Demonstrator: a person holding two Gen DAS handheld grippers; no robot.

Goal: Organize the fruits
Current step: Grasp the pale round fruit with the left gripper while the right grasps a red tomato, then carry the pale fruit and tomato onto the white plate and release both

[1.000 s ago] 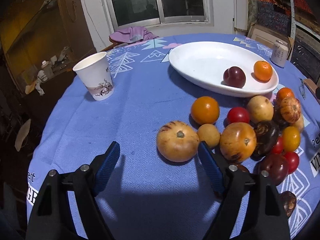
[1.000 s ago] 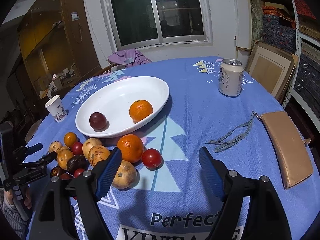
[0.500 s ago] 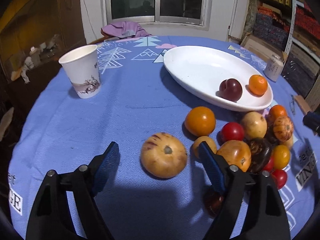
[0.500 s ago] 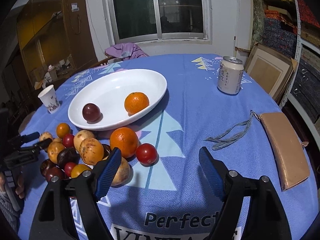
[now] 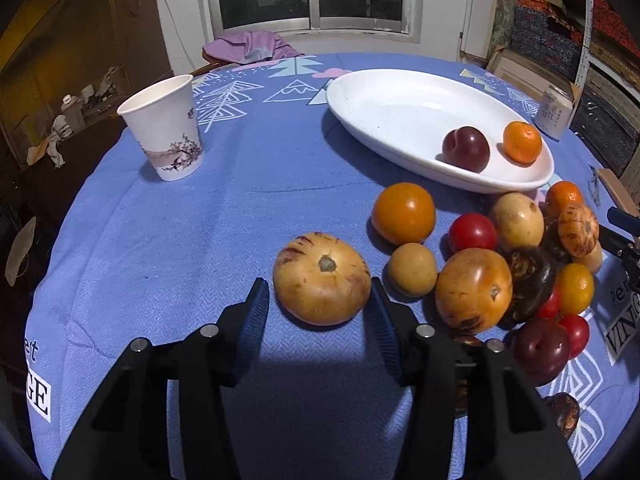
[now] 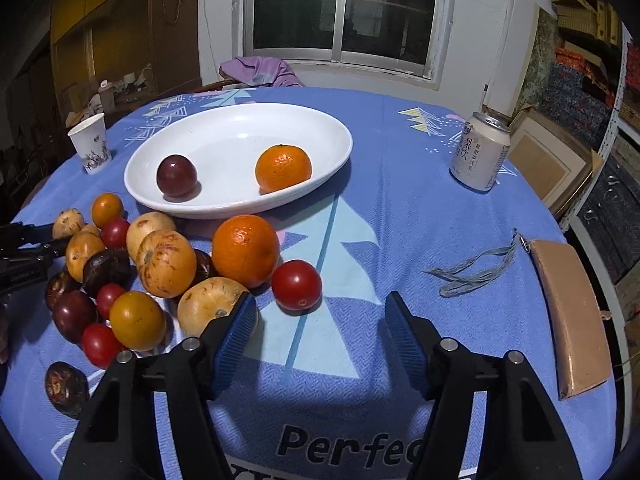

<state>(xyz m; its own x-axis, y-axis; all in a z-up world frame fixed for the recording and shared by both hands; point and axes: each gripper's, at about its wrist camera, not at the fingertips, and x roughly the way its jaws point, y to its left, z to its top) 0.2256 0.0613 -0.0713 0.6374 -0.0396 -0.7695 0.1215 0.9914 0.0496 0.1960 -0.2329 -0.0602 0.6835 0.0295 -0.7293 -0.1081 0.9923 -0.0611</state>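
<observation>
In the left wrist view a large tan fruit with dark stripes [image 5: 322, 278] lies on the blue cloth between the tips of my left gripper [image 5: 318, 308]. The jaws are closing; the right pad is at its side and a thin gap shows at the left pad. My right gripper [image 6: 320, 318] is closing too, with a red tomato [image 6: 297, 285] just ahead of its tips and untouched. A white oval plate [image 5: 400, 112] [image 6: 240, 140] holds a dark plum [image 5: 466, 149] [image 6: 176, 176] and a small orange [image 5: 522, 142] [image 6: 283, 167]. Several mixed fruits [image 5: 474, 290] [image 6: 166, 264] are piled in front of it.
A paper cup [image 5: 166, 132] [image 6: 91, 144] stands at the left of the table. A drink can [image 6: 480, 156] is at the right, with a tan pouch [image 6: 572, 312] and its strap [image 6: 472, 272] near the right edge. Purple cloth [image 5: 248, 46] hangs behind the table.
Both grippers' jaws have narrowed. The left one has closed in around the striped tan fruit. The right one has come lower and nearer to the red tomato.
</observation>
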